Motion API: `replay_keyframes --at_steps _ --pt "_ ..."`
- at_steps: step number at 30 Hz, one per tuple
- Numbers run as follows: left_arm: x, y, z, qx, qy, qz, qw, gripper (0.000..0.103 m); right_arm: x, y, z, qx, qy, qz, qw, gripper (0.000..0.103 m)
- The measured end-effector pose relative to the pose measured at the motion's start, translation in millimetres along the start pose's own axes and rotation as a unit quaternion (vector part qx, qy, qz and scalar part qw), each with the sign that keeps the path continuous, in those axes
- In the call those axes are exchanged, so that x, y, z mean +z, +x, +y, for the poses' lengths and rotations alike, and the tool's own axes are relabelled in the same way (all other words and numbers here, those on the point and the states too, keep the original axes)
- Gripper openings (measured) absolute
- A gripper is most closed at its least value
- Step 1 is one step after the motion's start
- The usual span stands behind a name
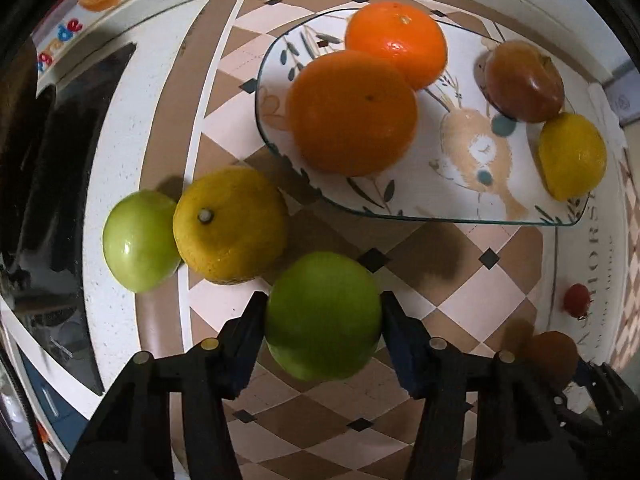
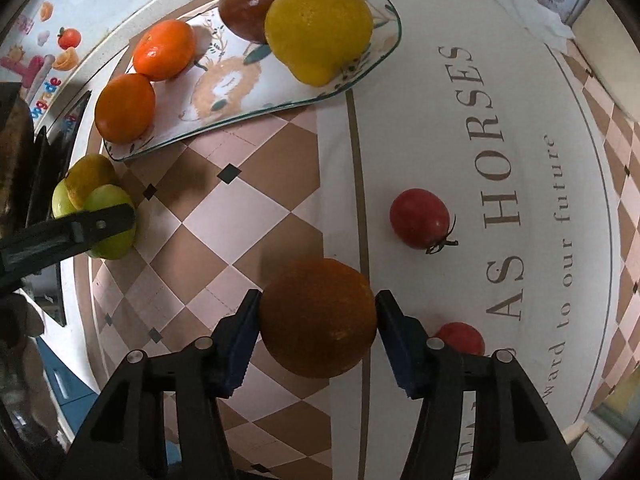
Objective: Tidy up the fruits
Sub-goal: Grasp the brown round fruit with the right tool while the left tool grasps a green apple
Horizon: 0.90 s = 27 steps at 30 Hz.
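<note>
My left gripper (image 1: 322, 300) points down at the mat and is shut on a large green apple (image 1: 324, 316), a pad pressed to each side. Beside it lie a yellow citrus (image 1: 230, 224) and a smaller green apple (image 1: 138, 240). My right gripper (image 2: 318, 298) is shut on a dark orange (image 2: 318, 320) at the seam of the checked and white mat. A patterned glass plate (image 1: 440, 210) holds two oranges (image 1: 352, 112), a brown-red apple (image 1: 524, 80) and a lemon (image 1: 572, 156). In the right wrist view one left finger (image 2: 100, 224) crosses the green apple.
Two red tomatoes (image 2: 420, 218) (image 2: 460, 338) lie on the white lettered part of the mat, right of the dark orange. A white tissue (image 2: 528, 8) lies at the far right. A dark glossy surface (image 1: 60, 160) borders the table on the left, beside a printed box (image 1: 80, 8).
</note>
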<state>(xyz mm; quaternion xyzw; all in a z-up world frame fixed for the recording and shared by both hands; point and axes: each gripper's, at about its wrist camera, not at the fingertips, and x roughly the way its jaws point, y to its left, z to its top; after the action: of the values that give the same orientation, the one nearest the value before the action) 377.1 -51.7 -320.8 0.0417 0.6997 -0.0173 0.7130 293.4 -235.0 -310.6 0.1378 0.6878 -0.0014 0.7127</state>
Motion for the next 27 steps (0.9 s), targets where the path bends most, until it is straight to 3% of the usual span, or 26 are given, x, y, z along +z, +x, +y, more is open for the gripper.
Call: replay_keyframes --at_steps 2,10,15,22,27 --pt "-4.2 -1.1 -4.9 0.003 0.011 -0.002 0.9999 0.053 1.9 -1.0 -1.0 0.002 0.002 -0.001 1.0 0.061" --pt "-56.5 -14.8 -18.3 -0.05 0.013 0.016 0.9985 0.053 -5.3 0.5 4.4 0.021 -0.016 0.012 1.0 0.058" --pt "-72.4 -9.6 -20.2 -0.051 0.014 0.023 0.9983 0.054 -12.2 7.1 7.8 0.032 -0.015 0.028 0.999 0.058" --pt "-66.8 -9.7 -20.8 -0.053 0.011 0.015 0.9984 0.053 -12.9 3.0 6.0 0.026 -0.026 0.019 0.999 0.058" --pt "-43.6 -43.4 -17.6 -0.069 0.003 -0.011 0.9975 0.053 1.2 -15.0 3.8 0.056 -0.005 -0.009 0.998 0.057"
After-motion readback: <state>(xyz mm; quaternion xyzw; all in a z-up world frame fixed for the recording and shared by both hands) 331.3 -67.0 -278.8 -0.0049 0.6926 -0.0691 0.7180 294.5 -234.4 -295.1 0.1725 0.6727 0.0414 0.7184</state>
